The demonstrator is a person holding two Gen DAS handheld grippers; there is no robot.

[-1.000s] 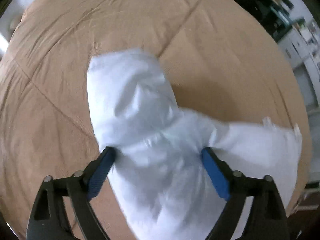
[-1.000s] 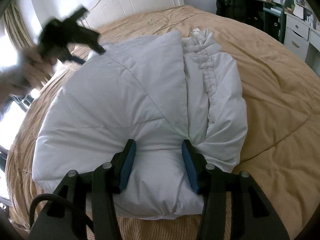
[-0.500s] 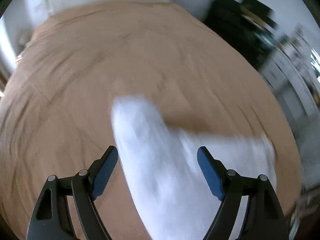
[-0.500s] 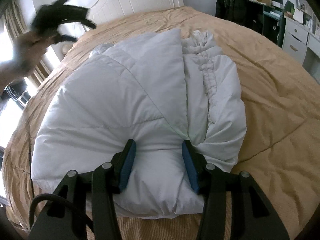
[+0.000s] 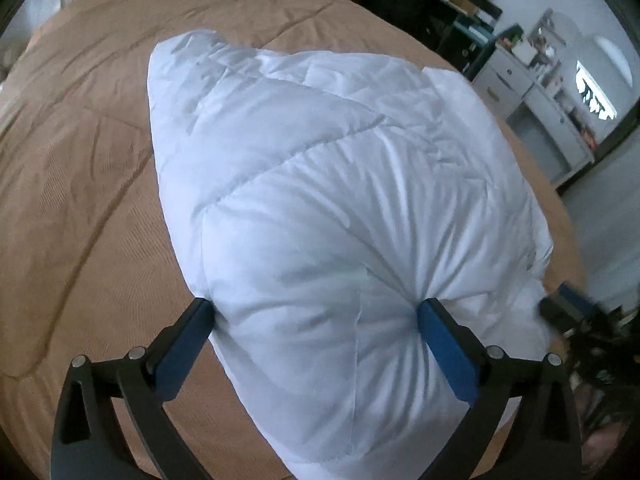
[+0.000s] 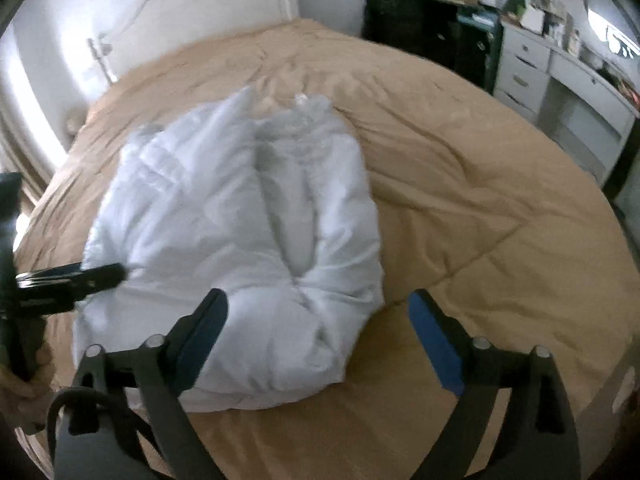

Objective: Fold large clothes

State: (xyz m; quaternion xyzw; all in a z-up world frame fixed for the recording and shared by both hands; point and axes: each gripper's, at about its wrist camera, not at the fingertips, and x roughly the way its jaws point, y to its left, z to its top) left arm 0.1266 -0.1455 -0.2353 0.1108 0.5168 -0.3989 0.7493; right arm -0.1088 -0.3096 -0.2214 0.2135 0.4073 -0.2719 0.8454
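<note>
i'm mid-fold, i judge: my left gripper (image 5: 316, 322) pinches a thick bulge of the white jacket (image 6: 240, 240) at its near left edge, fingers clenched into the padding. my right gripper (image 6: 318, 320) hangs spread wide over the near right edge, grasping nothing. next i'd need it to grip that edge. the jacket lies puffy and quilted on the tan bed (image 6: 460, 200), sides folded inward.

One white puffer jacket (image 6: 240, 232) lying on one tan bedspread (image 6: 460, 184). Two grippers showing: left gripper (image 5: 316, 336), right gripper (image 6: 318, 316). One white headboard (image 6: 192, 12) standing behind. One black backpack (image 6: 394, 8) sitting beside one white dresser (image 6: 560, 80).
</note>
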